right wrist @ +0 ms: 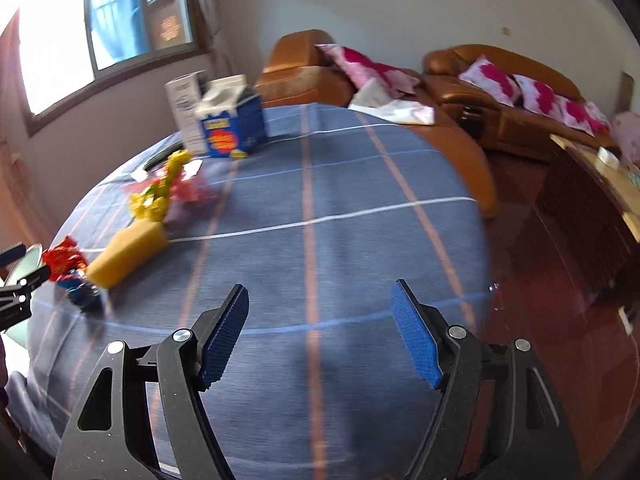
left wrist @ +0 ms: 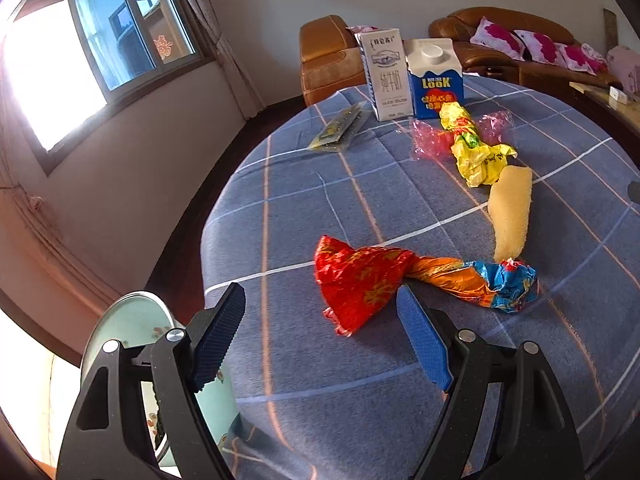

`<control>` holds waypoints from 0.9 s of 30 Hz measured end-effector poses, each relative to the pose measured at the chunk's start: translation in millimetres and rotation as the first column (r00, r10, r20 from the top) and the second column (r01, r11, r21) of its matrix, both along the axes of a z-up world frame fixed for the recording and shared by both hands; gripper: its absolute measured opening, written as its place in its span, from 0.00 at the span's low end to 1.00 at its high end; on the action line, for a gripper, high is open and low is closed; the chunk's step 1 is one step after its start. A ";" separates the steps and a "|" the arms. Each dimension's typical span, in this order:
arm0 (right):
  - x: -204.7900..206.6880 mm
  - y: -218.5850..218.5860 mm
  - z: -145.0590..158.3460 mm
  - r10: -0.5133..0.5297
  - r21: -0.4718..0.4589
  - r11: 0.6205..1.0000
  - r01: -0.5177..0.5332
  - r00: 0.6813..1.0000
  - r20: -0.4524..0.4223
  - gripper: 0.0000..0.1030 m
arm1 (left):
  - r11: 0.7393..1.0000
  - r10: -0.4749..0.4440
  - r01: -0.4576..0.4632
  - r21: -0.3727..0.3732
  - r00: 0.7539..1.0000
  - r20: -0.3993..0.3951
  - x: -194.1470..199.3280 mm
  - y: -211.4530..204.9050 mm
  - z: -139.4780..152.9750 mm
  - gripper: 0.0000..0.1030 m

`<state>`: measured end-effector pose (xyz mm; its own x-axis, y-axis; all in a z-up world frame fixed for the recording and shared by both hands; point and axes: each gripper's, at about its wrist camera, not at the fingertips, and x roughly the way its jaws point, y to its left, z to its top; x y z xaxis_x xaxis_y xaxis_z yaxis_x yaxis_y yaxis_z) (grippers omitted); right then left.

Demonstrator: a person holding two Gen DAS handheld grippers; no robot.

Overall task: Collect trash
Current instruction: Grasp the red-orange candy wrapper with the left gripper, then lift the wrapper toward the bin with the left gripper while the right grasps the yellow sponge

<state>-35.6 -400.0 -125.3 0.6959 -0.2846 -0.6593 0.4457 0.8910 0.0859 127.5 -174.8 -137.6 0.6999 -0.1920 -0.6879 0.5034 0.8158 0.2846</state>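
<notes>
Round table under blue plaid cloth (left wrist: 360, 380). Just ahead of left claw: red-orange foil wrapper (left wrist: 400, 280). Beyond it: yellow sponge (left wrist: 510, 216), yellow wrapper (left wrist: 476, 148), pink cellophane (left wrist: 430, 142), two cartons (left wrist: 436, 84), flat packet (left wrist: 340, 130).

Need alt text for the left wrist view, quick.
The open left claw hovers just short of a twisted red, orange and blue wrapper on a blue plaid tablecloth. Behind lie a yellow sponge, a yellow wrapper and two cartons.

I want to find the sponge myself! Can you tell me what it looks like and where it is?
Look at the blue checked table. The sponge lies between two crinkly wrappers, a yellow one and a red one. It alone is plain, pale yellow and soft-looking.
</notes>
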 end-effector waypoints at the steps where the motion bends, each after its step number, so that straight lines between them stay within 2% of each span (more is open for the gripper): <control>1: -2.8 -2.9 -1.0 -0.007 0.002 1.000 0.007 1.000 0.003 0.72 | 1.000 -0.007 0.007 0.001 1.000 -0.021 2.4 -3.3 -3.4 0.62; 2: -5.4 -6.0 -2.0 -0.011 0.006 1.000 0.011 1.000 0.007 0.73 | 1.000 -0.018 0.018 0.005 0.999 -0.037 3.6 -6.4 -6.4 0.51; 3: -6.6 -7.1 -2.9 -0.014 0.005 1.000 0.014 1.000 0.011 0.76 | 1.000 -0.029 0.030 0.009 0.998 -0.051 3.6 -8.8 -8.6 0.44; 4: -7.0 -7.1 -3.6 -0.015 0.003 1.000 0.015 1.000 0.014 0.77 | 0.999 -0.042 0.042 0.011 0.997 -0.065 2.8 -10.1 -10.6 0.26; 5: -6.0 -6.3 -4.1 -0.010 0.005 1.000 0.009 1.000 0.016 0.77 | 0.999 -0.048 0.049 0.012 0.996 -0.073 1.4 -10.4 -12.0 0.18; 6: -4.0 -5.7 -4.8 -0.001 0.008 1.000 0.001 1.000 0.017 0.77 | 0.999 -0.050 0.051 0.011 0.996 -0.072 -0.3 -9.3 -12.0 0.16; 7: -2.0 -2.7 -5.1 0.009 0.011 1.000 -0.009 1.000 0.016 0.77 | 0.999 -0.049 0.050 0.011 0.996 -0.071 -1.3 -7.6 -11.2 0.06; 13: 14.0 24.3 0.6 0.075 0.009 0.997 -0.075 0.997 0.019 0.77 | 0.998 0.000 -0.003 -0.066 0.999 -0.049 -11.1 23.6 13.1 0.05; 18: 38.7 53.0 11.6 0.147 0.005 0.989 -0.147 0.989 0.019 0.77 | 0.984 0.099 -0.098 -0.149 0.995 -0.001 -23.1 69.1 39.3 0.05; 27: 108.3 94.1 22.9 0.242 -0.016 0.970 -0.243 0.970 -0.016 0.77 | 0.962 0.213 -0.196 -0.189 0.974 0.073 -35.8 126.0 61.5 0.05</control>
